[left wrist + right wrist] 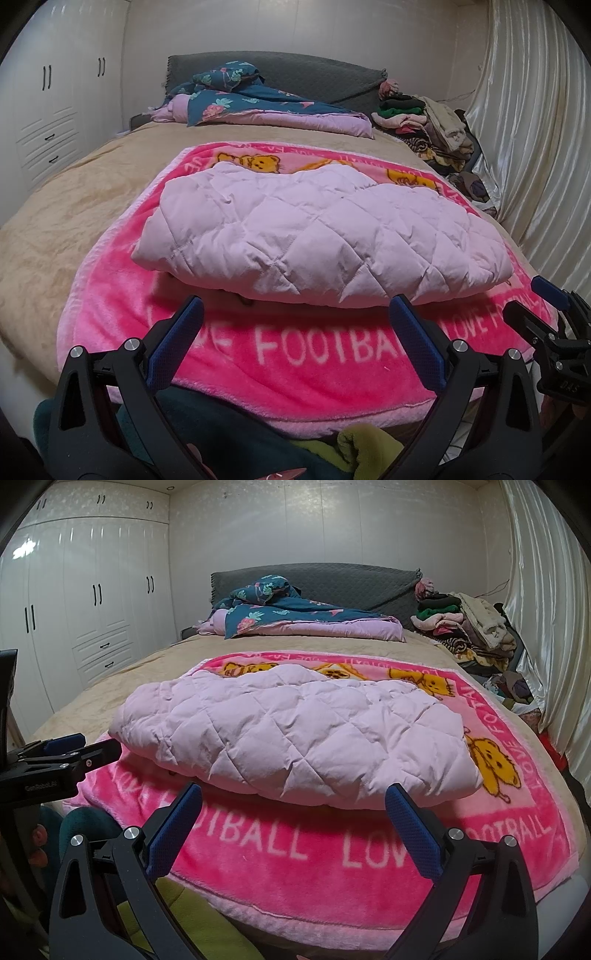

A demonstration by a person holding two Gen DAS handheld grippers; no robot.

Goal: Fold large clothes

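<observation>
We see the pale pink quilted jacket (317,236) folded flat mid-blanket, on the pink football blanket (280,369) across the bed (74,206), our left gripper (295,310) and right gripper (293,795) at six o'clock, both spread wide, gripping nothing, clothes pile (436,125) at two o'clock.

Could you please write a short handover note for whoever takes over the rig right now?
Left claw: open, empty, held short of the near edge of the quilted jacket.
Right claw: open, empty, likewise.
The pale pink jacket lies as a folded bundle on the pink football blanket, which is spread on the bed.
Done: this jacket looks folded.
Left: probably move it aside; the clothes pile by the curtain may hold more to fold.
</observation>
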